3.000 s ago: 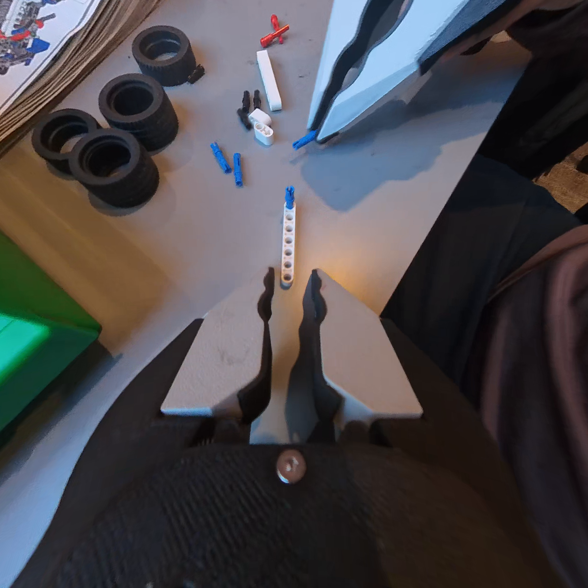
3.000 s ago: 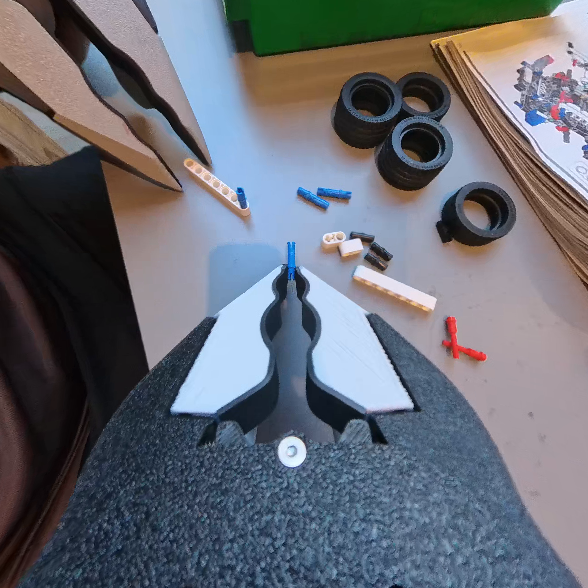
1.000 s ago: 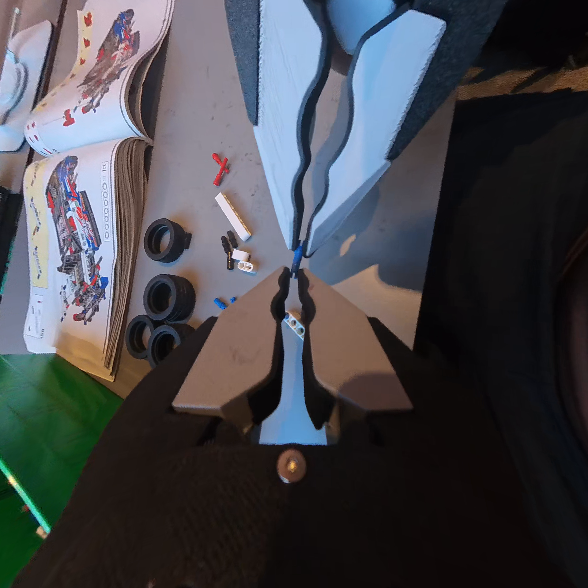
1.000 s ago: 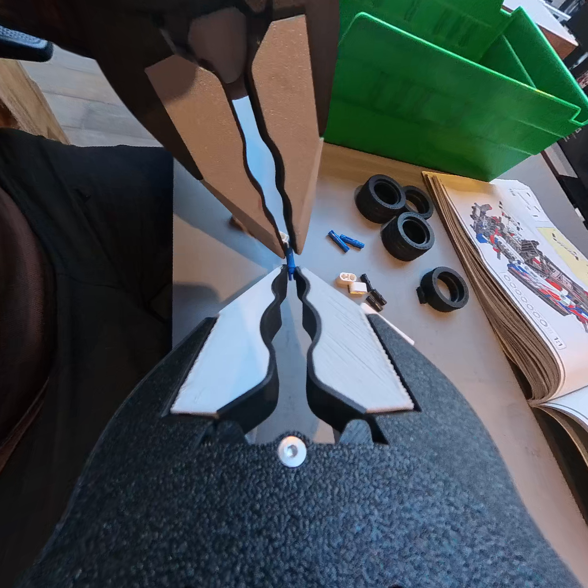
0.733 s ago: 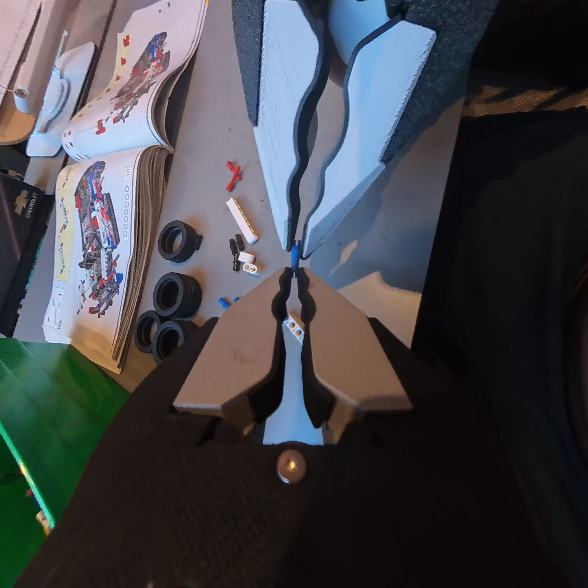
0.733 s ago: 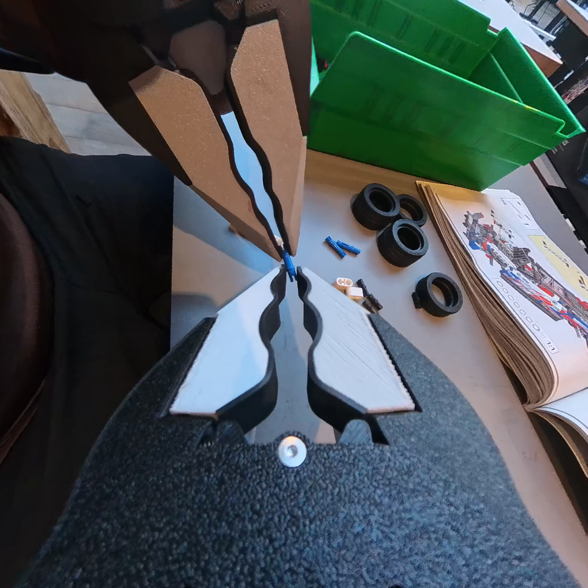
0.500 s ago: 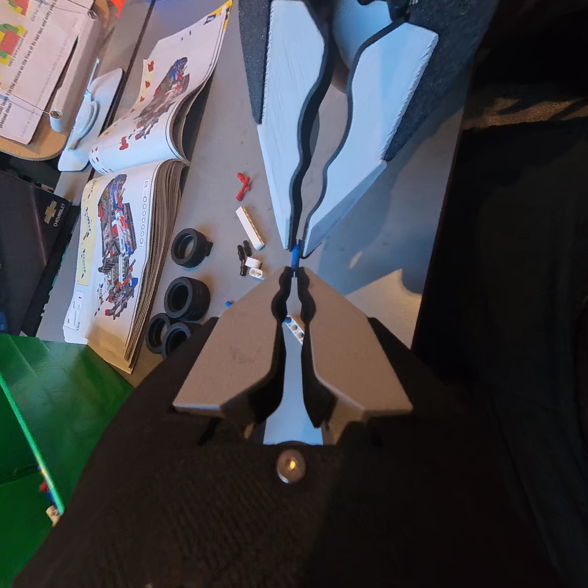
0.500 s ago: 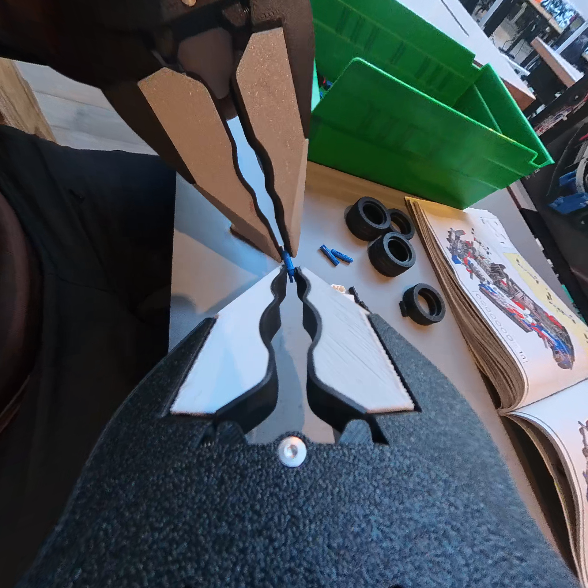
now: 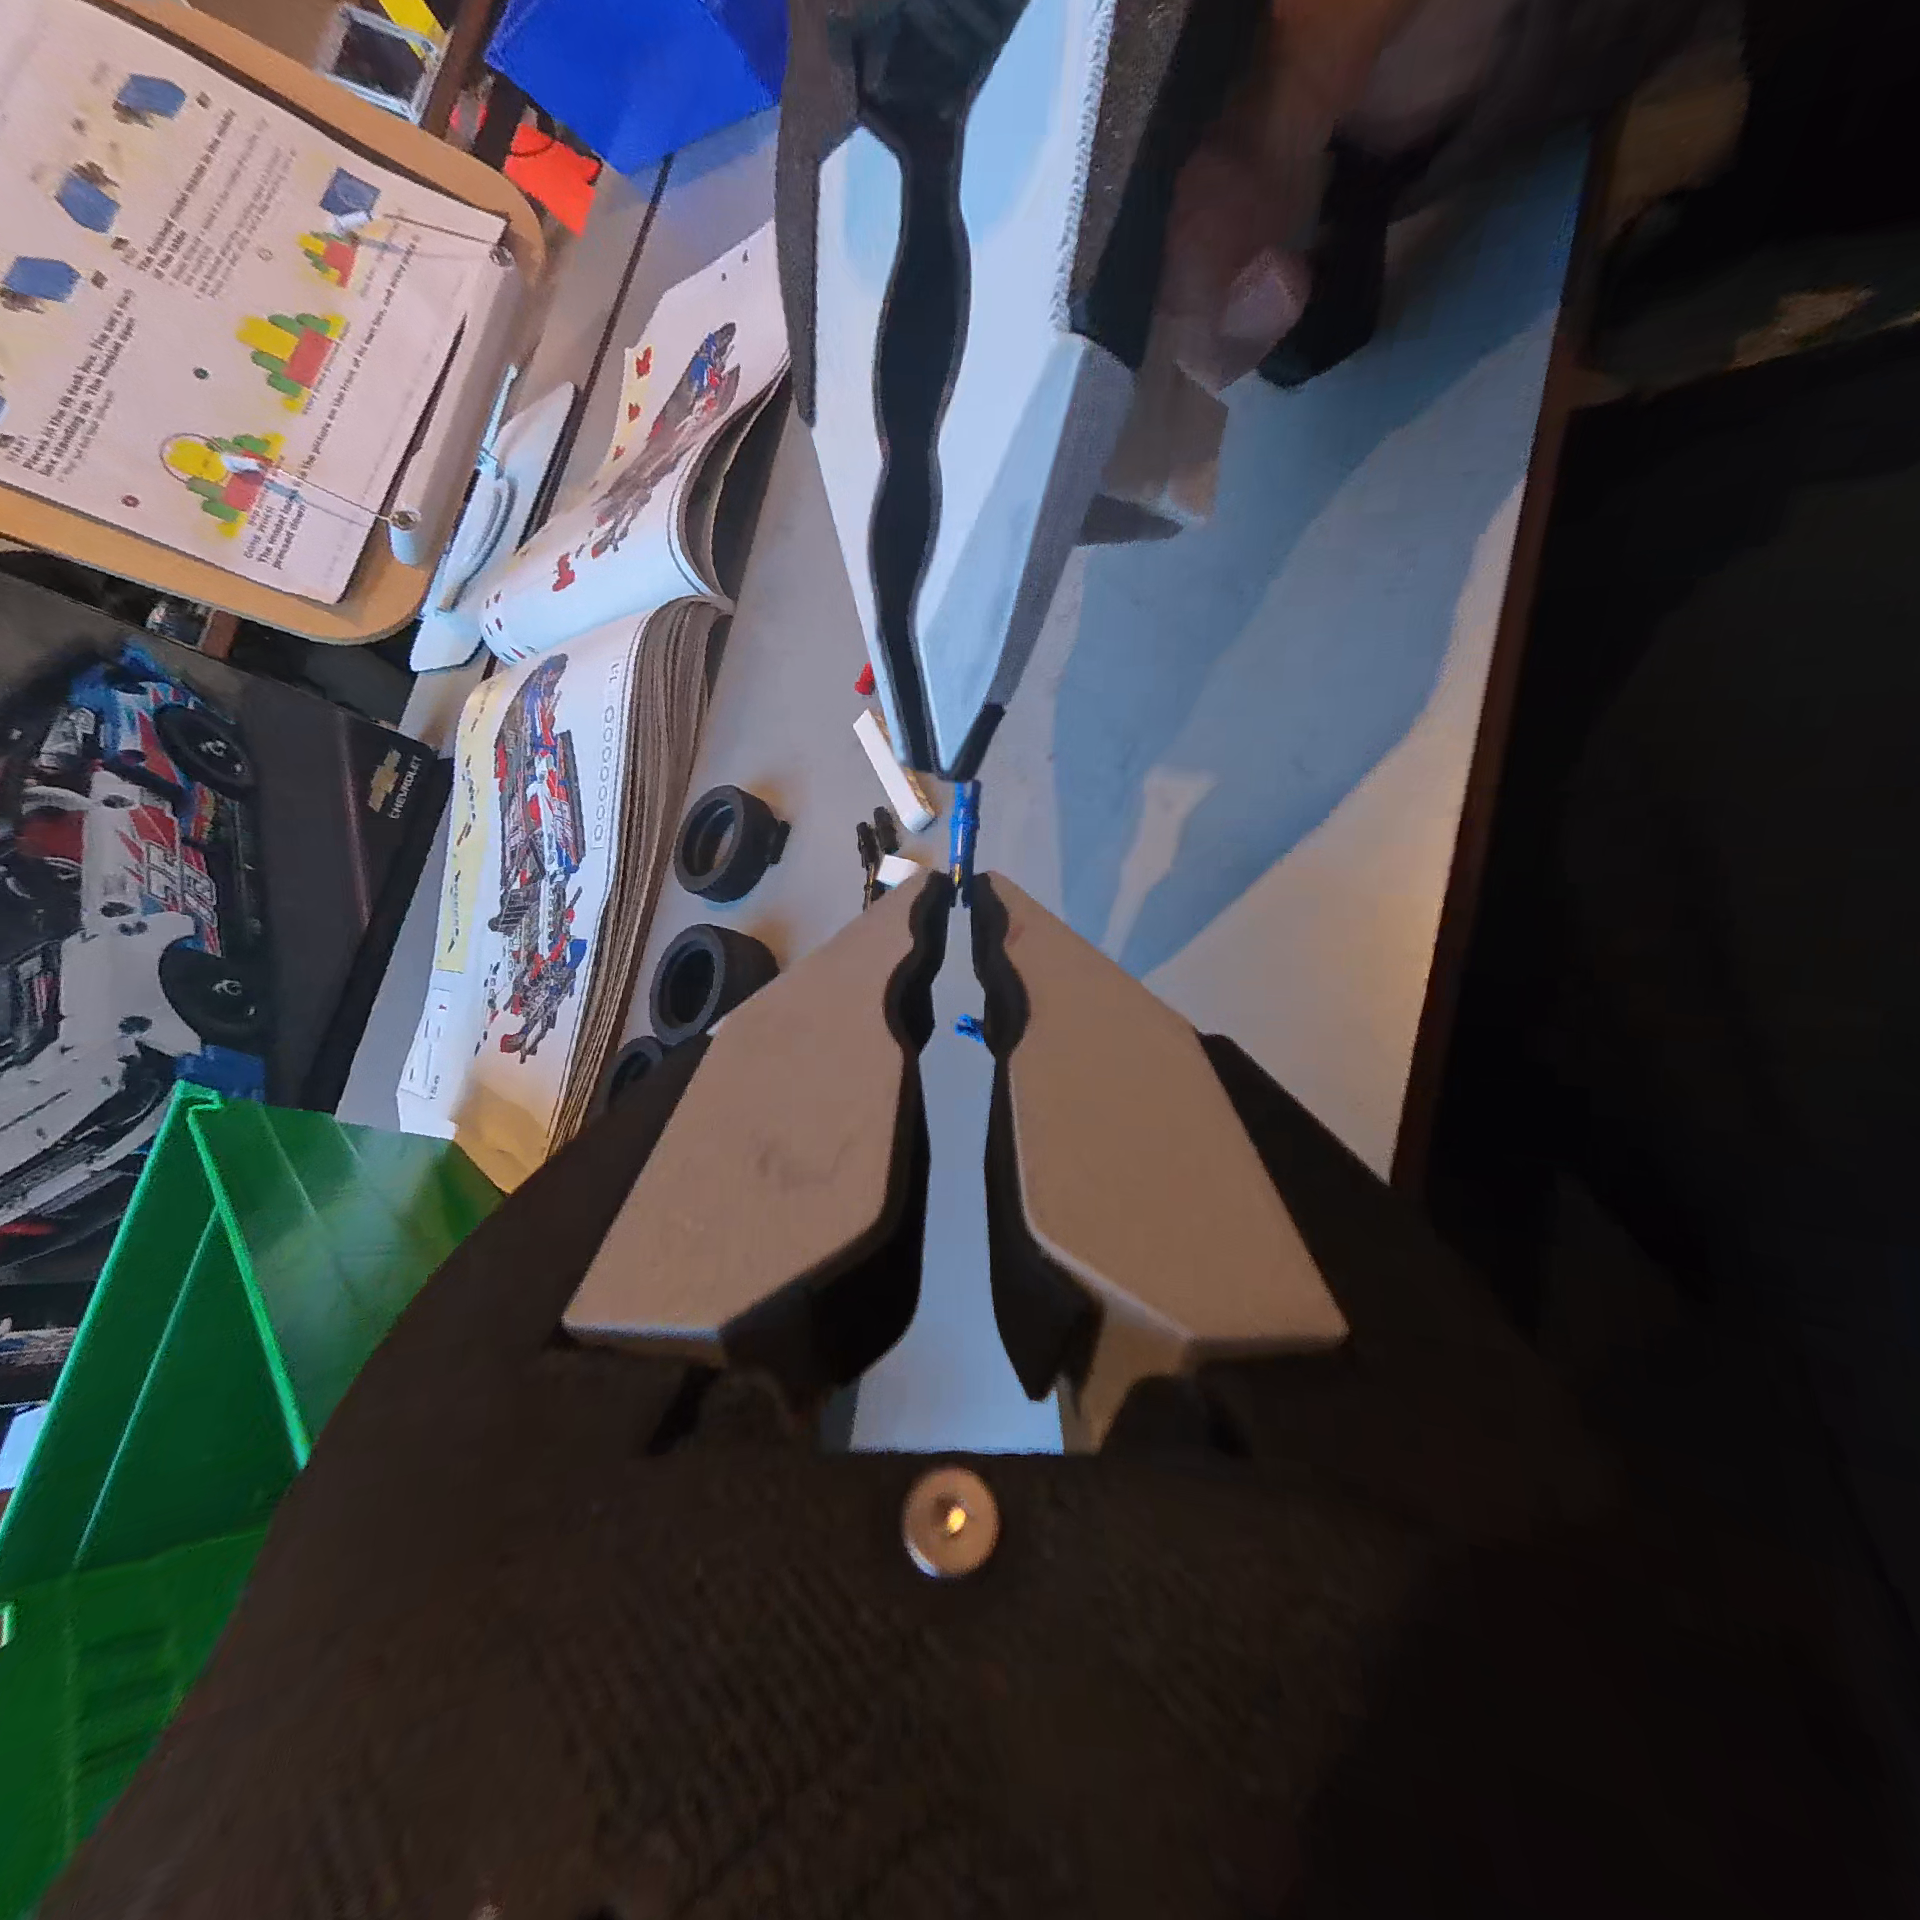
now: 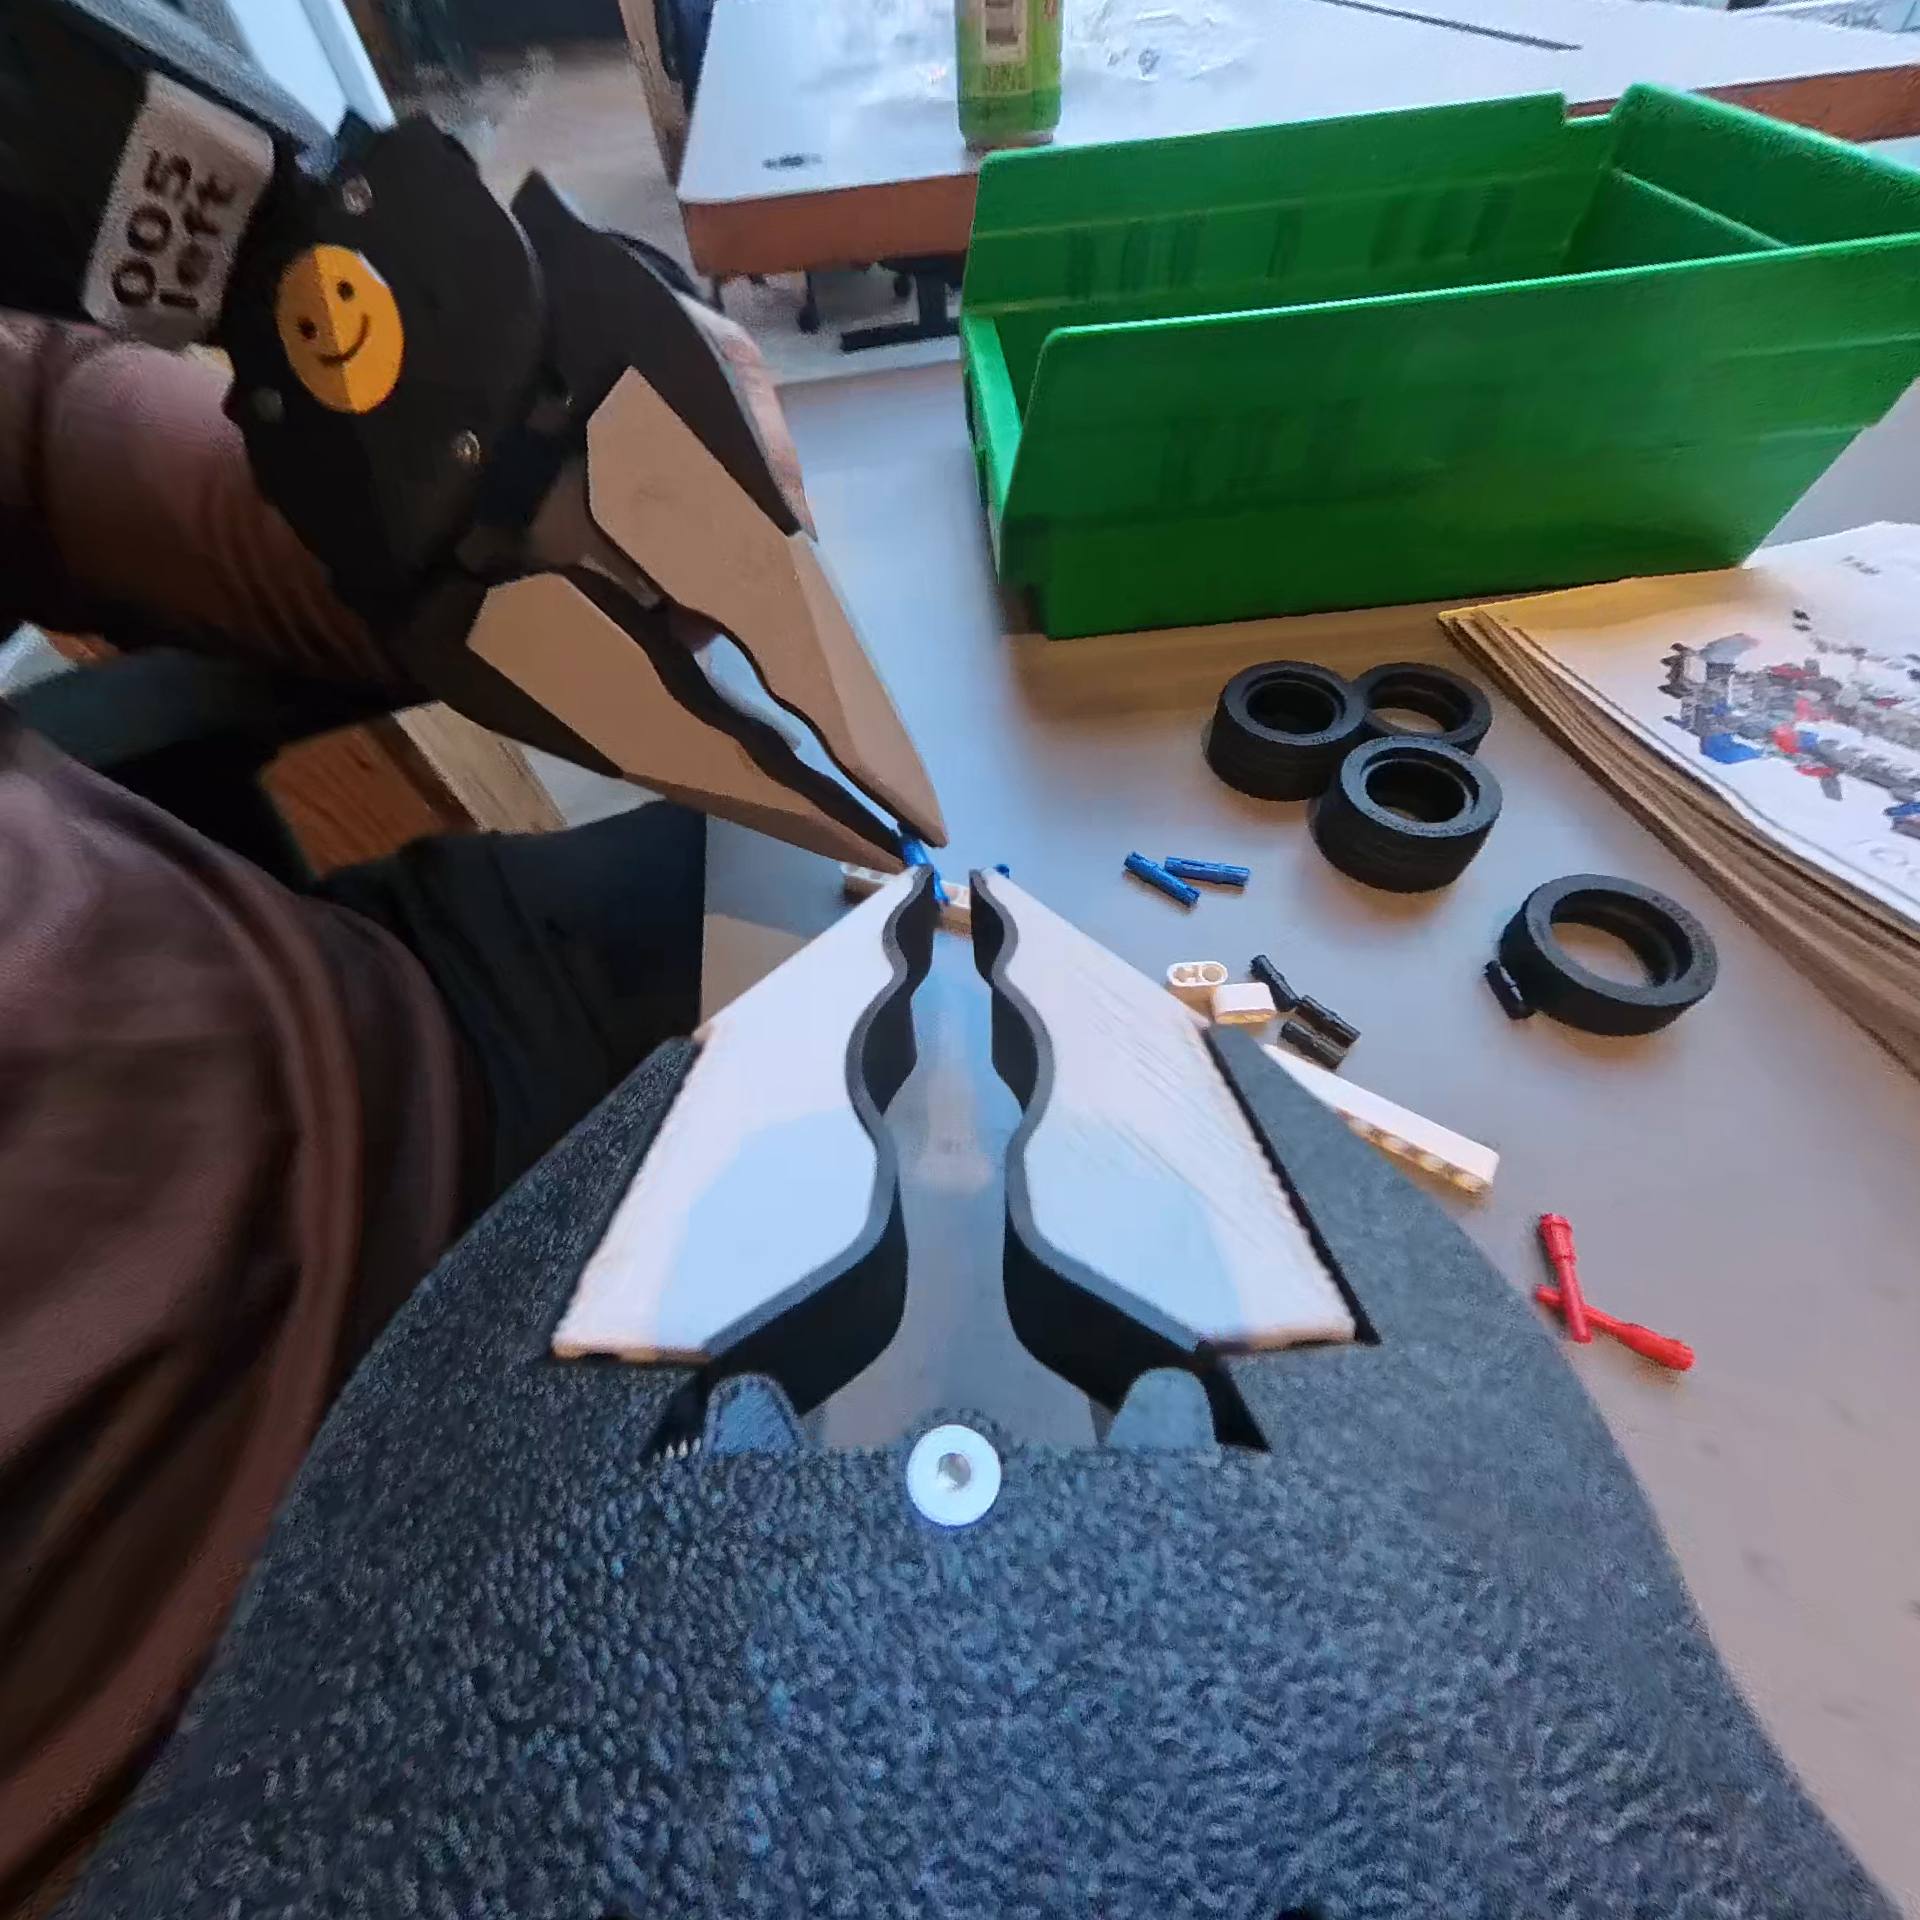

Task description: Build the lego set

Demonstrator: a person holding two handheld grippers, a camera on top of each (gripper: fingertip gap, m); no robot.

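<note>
My left gripper [image 9: 958, 885] is shut on one end of a small blue pin [image 9: 964, 831], held in the air above the grey table. My right gripper [image 10: 948, 881] meets it tip to tip. Its jaws stand slightly apart, and the pin [image 10: 916, 852] leans against its left fingertip. In the right wrist view the left gripper [image 10: 914, 840] comes in from the upper left. In the left wrist view the right gripper [image 9: 935, 767] comes down from the top. A white holed beam [image 10: 868, 881] lies on the table behind the tips, with another blue pin [image 10: 1000, 871] stuck in it.
Several black tyres [image 10: 1403, 810], two loose blue pins [image 10: 1184, 875], small white and black pieces [image 10: 1247, 997], a long white beam [image 10: 1392, 1138] and red pins [image 10: 1600, 1309] lie to the right. A green bin [image 10: 1403, 447] stands behind. An open instruction booklet [image 10: 1766, 727] is at far right. The table edge [image 9: 1455, 831] runs near me. Only a small space, under 4 cm, lies between the two pairs of fingers.
Both grippers have tilted and swung while staying tip to tip. The right jaws have parted a little, and the pin now leans over into the left gripper's tips.
</note>
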